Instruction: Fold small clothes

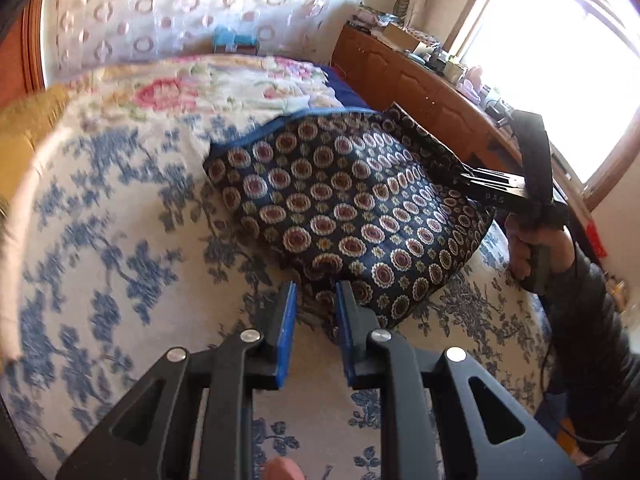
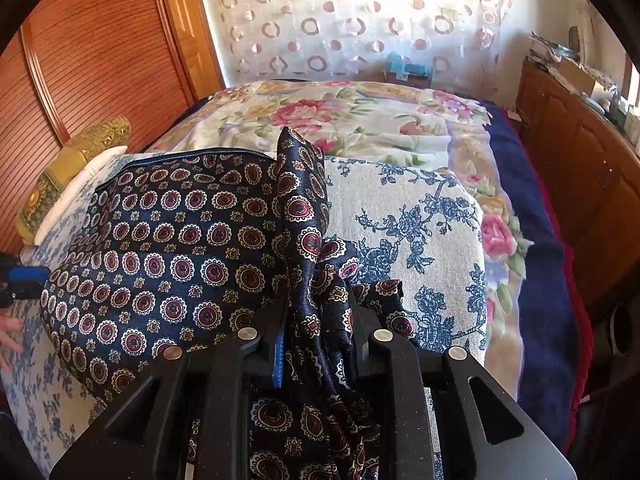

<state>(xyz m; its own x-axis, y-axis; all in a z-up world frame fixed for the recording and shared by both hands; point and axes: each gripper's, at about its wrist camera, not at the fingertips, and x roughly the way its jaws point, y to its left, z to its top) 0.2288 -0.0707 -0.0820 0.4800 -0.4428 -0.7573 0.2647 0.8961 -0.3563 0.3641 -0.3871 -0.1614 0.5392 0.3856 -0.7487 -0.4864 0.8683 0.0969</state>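
Left wrist view: the left gripper (image 1: 316, 312) sits low centre of the frame, its blue pads (image 1: 289, 320) a narrow gap apart with nothing pressed between them. The near corner of the dark patterned cloth (image 1: 352, 208) lies just beyond the fingertips, at the mouth of the gap; whether a thin edge is already inside it cannot be told from this angle. The cloth spreads across the middle of the frame on the blue-and-white bedspread (image 1: 100, 220). At the right of the frame the right gripper (image 1: 460, 178) reaches in and holds the cloth's far right corner.

Right wrist view: the right gripper (image 2: 316, 340) is clamped on a bunched fold of the cloth (image 2: 180, 240), which stands up in a peak above the fingers at centre frame and trails down under the tool. The rest of the cloth lies to the left of centre. The tip of the left gripper (image 2: 24, 276) shows at the left edge, level with the cloth's lower left border.

Step in hand, as judged: securing two corners ahead of a fold. One corner is gripped, the other not yet.

Next move calls for: easing the left fingers forward over the near corner, closing on a single layer, then lifting both corners together so the cloth stays taut and its edges can be laid even.
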